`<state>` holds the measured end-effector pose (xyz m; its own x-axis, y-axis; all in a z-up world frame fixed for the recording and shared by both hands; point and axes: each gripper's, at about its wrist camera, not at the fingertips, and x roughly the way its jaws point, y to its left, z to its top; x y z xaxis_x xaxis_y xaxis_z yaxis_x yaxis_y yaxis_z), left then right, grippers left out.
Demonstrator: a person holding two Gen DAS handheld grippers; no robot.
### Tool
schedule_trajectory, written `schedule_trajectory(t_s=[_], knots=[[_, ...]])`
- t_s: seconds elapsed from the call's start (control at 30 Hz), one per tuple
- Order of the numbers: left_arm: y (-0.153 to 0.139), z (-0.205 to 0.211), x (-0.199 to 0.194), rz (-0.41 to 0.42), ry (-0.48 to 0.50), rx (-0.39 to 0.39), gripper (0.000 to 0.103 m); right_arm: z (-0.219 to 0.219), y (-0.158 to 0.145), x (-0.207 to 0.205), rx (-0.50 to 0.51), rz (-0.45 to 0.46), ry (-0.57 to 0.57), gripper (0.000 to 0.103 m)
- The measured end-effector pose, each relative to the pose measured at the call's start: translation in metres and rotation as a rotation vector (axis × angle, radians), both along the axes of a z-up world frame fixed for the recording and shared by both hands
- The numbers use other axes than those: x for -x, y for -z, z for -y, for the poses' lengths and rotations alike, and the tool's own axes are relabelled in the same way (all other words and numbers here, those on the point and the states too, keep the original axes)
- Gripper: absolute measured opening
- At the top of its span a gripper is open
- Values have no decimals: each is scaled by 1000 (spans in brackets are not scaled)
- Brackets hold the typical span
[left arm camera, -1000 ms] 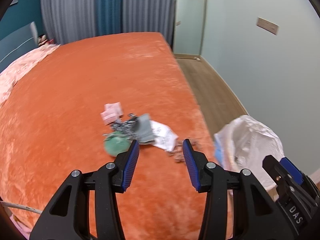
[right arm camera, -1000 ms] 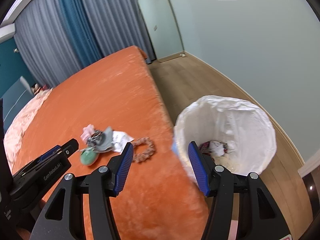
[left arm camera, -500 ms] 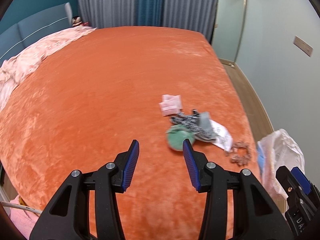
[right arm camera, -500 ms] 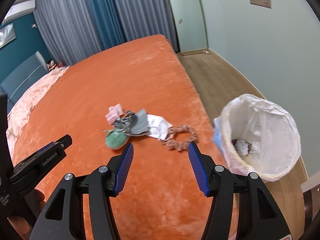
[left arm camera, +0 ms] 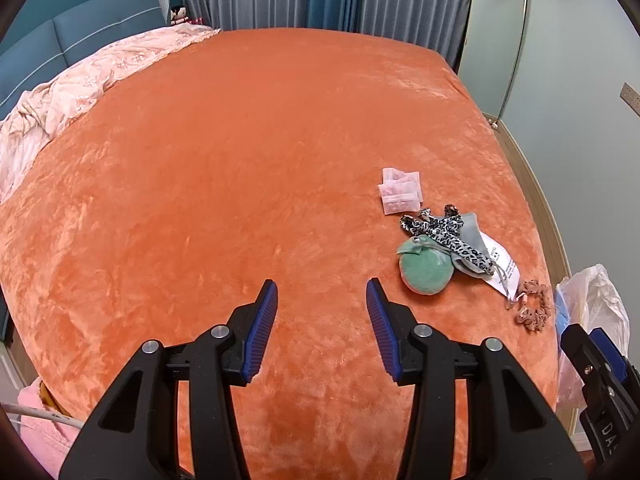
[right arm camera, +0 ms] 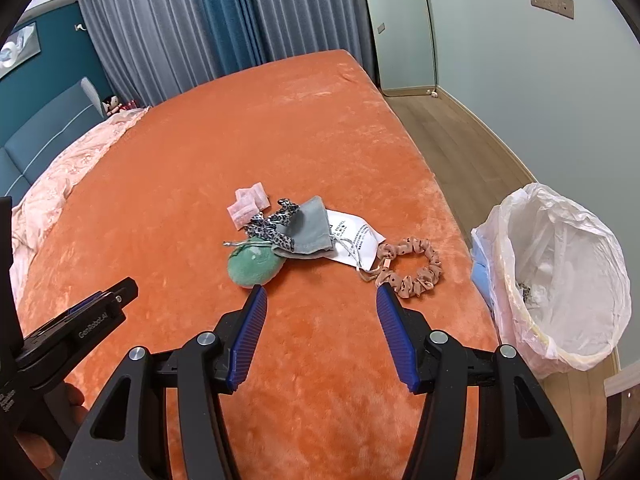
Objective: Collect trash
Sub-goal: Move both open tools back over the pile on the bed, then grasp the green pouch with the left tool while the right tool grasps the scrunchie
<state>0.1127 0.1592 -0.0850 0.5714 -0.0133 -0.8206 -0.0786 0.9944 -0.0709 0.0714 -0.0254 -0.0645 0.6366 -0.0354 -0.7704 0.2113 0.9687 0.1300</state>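
A small heap of litter lies on the orange bed cover [right arm camera: 280, 128] near its right edge: a pink packet [right arm camera: 248, 206], a leopard-print ribbon [right arm camera: 276, 228], a grey pouch [right arm camera: 314, 232], a green plush ball [right arm camera: 254, 266], a white printed paper [right arm camera: 358, 236] and a tan scrunchie [right arm camera: 412, 266]. My right gripper [right arm camera: 320, 292] hovers open just in front of the heap, with nothing between its fingers. My left gripper [left arm camera: 322, 286] hangs over bare cover to the left of the ball [left arm camera: 426, 274]; its jaws are opening and hold nothing.
A bin lined with a white plastic bag [right arm camera: 560, 272] stands on the wood floor beside the bed's right edge, with some scraps inside. A pink quilt [left arm camera: 80, 80] lies along the bed's far left by the blue headboard. Curtains hang behind the bed.
Both grippers have swung left across the bed and sunk a little. The heap has shifted right in both views, and the bin has moved from under the right gripper to the right edge.
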Motion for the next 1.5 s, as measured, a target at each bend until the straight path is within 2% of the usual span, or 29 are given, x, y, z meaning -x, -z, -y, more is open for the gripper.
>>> schedule_trajectory(t_s=[0.03,0.23,0.33,0.43,0.53,0.77,0.9,1.0,1.07,1.1,1.17,1.2,1.33,1.5], knots=[[2,0,-2,-4,0,3,49,2,2,-1,0,-4,4,56],[14,12,-14,-26,31,5,49,26,21,-8,-10,-39,62,56],[21,22,-24,-40,46,15,61,38,29,-13,-14,-52,91,56],[27,32,-36,-52,64,35,64,50,36,-22,-13,-62,113,56],[38,44,-52,-75,78,56,72,60,48,-34,-21,-79,131,56],[72,60,-87,-151,85,103,72,80,85,-59,-40,-137,172,56],[84,61,-97,-160,77,126,72,91,97,-63,-58,-149,202,56],[90,62,-102,-164,90,174,61,95,107,-67,-84,-162,212,56],[92,63,-103,-170,101,214,43,93,113,-68,-98,-165,206,48],[91,64,-102,-169,113,231,39,92,114,-67,-98,-169,207,44],[87,67,-98,-149,124,216,33,85,113,-67,-105,-165,178,21],[84,68,-97,-142,129,208,31,81,111,-68,-103,-166,165,16],[71,68,-82,-119,132,176,25,62,96,-65,-96,-148,113,13],[51,54,-53,-99,106,177,19,40,67,-52,-107,-96,49,13]])
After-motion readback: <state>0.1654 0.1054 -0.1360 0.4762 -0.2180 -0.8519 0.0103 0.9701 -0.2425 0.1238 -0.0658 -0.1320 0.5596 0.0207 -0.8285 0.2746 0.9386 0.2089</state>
